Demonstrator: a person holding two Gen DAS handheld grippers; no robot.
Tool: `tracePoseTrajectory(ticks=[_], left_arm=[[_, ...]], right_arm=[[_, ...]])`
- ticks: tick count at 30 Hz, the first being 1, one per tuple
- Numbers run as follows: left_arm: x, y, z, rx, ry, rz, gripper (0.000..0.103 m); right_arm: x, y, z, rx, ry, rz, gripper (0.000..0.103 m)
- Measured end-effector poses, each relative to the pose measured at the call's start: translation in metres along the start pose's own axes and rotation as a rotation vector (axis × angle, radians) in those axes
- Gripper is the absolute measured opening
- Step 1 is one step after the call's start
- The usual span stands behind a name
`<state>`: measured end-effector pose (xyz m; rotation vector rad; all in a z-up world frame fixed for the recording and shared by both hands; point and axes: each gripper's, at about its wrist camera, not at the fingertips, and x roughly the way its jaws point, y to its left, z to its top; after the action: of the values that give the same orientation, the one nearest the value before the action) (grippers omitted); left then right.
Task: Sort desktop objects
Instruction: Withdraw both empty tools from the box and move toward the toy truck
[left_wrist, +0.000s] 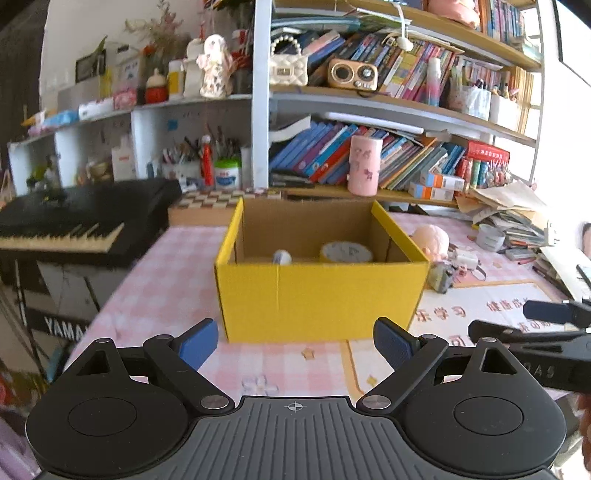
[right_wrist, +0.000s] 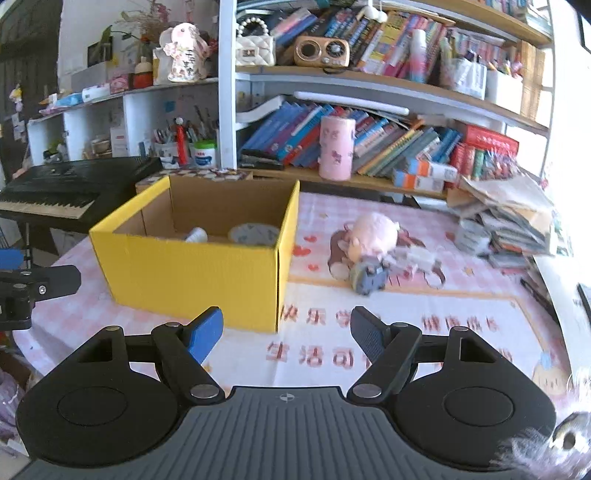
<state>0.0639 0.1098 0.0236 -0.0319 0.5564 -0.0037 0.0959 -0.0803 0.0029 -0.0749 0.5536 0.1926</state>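
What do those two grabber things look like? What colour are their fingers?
Both are black plastic. The left gripper and the right gripper each have two round discs, a ribbed grey plate with a small crosshair mark, silver rivets on jointed black bars, and blue finger pads. No cables or sleeves show.

Two hand-held grippers hang side by side, both tilted downward. The left gripper (left_wrist: 294, 341) fills the lower half of its own view, blue-padded fingers (left_wrist: 197, 345) spread wide with nothing between them. The right gripper (right_wrist: 287, 334) sits likewise at the bottom of its frame, jaws parted somewhat less, also empty. Each gripper's black linkage intrudes at the edge of the other's view: right edge of the left view, left edge of the right.
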Motion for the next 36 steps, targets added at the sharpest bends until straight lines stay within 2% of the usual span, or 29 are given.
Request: tracePoseTrajectory(ticks=[5, 17, 23, 26, 36], left_arm=[[-0.004, -0.009, -0.013, 0.024, 0.026, -0.018, 0.094], [-0.001, -0.037, -0.025, 0.094, 0.071, -0.101, 0.094], [0.008, -0.056, -0.024, 0.139, 0.091, -0.141, 0.094], [0.012, -0.068, -0.022, 0.158, 0.093, -0.159, 0.094], [0.034, -0.108, -0.014, 0.192, 0.109, -0.185, 0.094]], right_arm=[[-0.011, 0.005, -0.019, 0.006, 0.031, -0.018, 0.074], [-0.027, 0.004, -0.039, -0.016, 0.062, -0.062, 0.074], [-0.024, -0.01, -0.042, 0.002, 0.085, -0.086, 0.075], [-0.022, -0.018, -0.042, 0.003, 0.088, -0.111, 0.079], [-0.007, -0.061, -0.036, 0.023, 0.116, -0.143, 0.08]])
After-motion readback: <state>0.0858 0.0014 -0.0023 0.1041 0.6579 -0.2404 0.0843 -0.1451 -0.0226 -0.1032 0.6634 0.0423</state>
